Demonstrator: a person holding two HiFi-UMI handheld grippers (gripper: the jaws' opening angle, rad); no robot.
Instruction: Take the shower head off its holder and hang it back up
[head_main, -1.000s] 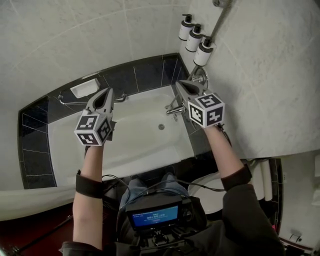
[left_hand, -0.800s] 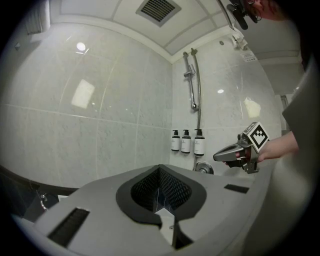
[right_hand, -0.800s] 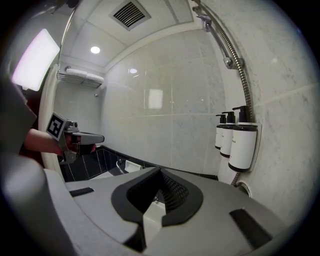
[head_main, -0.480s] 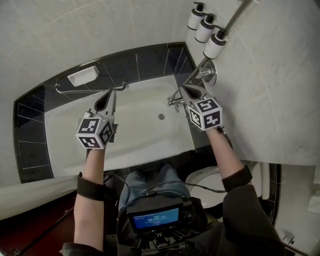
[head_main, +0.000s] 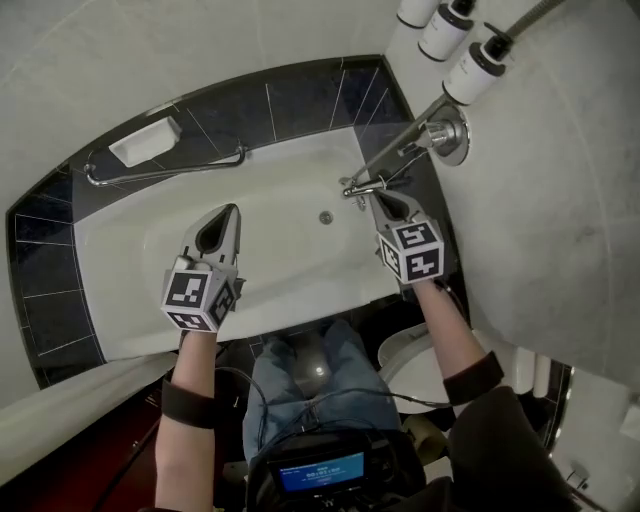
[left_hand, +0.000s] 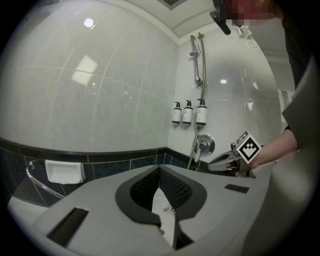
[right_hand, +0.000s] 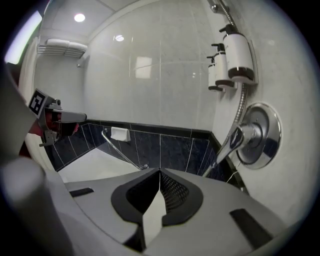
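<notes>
My white tub (head_main: 270, 250) is edged with dark blue tiles (head_main: 300, 105). The white bottles (head_main: 470, 65) on the far right have black caps. My grey left tool (head_main: 232, 208) and right tool (head_main: 373, 196) bear black-and-white square patterns.

A white bathtub (head_main: 130, 260) in a corner of pale wall panels (head_main: 150, 60), edged with a band of dark tiles (head_main: 300, 110).
A chrome grab bar (head_main: 165, 172) runs along the far tiled side, with a white soap dish (head_main: 145, 141) just above it on the wall. Three white pump bottles (head_main: 446, 32) with dark caps hang in a row on the end wall. Below them sits a round chrome mixer valve (head_main: 447, 135), and a chrome spout (head_main: 362, 187) reaches over the tub's end near the drain (head_main: 326, 217). A white toilet (head_main: 410, 360) stands beside the tub, and folded towels lie on a high shelf (right_hand: 62, 46).
</notes>
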